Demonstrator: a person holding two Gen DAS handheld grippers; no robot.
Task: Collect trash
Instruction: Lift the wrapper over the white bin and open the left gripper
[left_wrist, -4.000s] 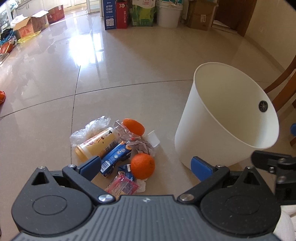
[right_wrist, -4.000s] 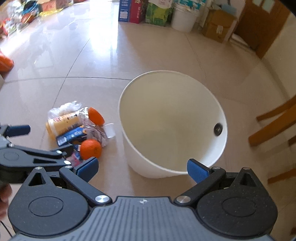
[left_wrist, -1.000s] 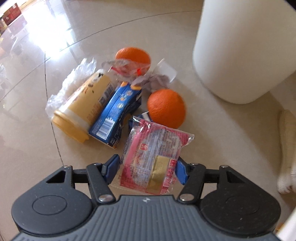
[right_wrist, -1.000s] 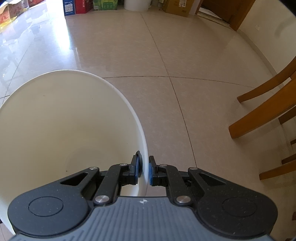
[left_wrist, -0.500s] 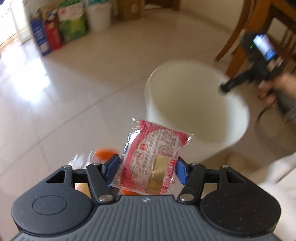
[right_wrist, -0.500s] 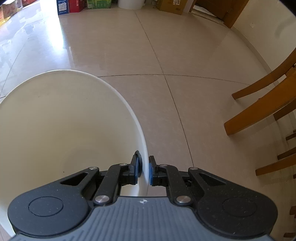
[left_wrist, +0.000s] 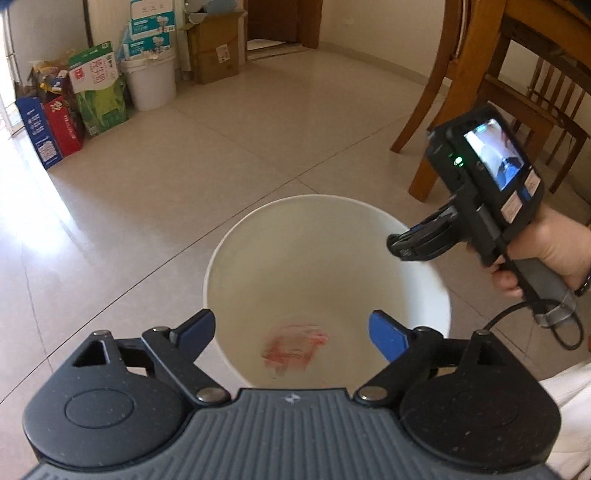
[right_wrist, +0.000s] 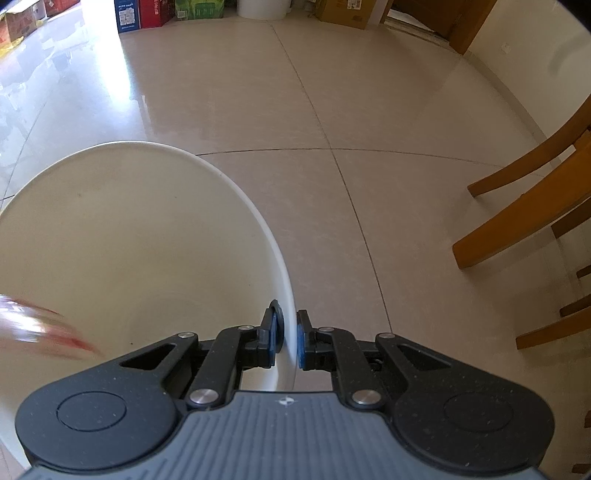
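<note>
A white bin (left_wrist: 325, 266) stands on the tiled floor, seen from above in the left wrist view. My left gripper (left_wrist: 291, 330) hovers over its mouth, jaws opening, with nothing between the blue pads. A red snack packet (left_wrist: 293, 347) shows blurred inside the bin below; it also streaks past as a red blur (right_wrist: 40, 330) in the right wrist view. My right gripper (right_wrist: 286, 341) is shut on the bin's rim (right_wrist: 286, 295), one pad inside the wall and one outside. In the left wrist view the right gripper (left_wrist: 406, 251) sits at the rim's right side, held by a hand (left_wrist: 550, 247).
Wooden chair legs (right_wrist: 517, 221) stand to the right of the bin, and a chair and table (left_wrist: 491, 92) are at the back right. Boxes and a white bucket (left_wrist: 151, 83) line the far wall. The other trash is out of view.
My left gripper rose from the trash pile with the red packet, swung over the bin and opened; the packet has dropped out and is inside the bin. The right gripper kept its hold on the rim.
</note>
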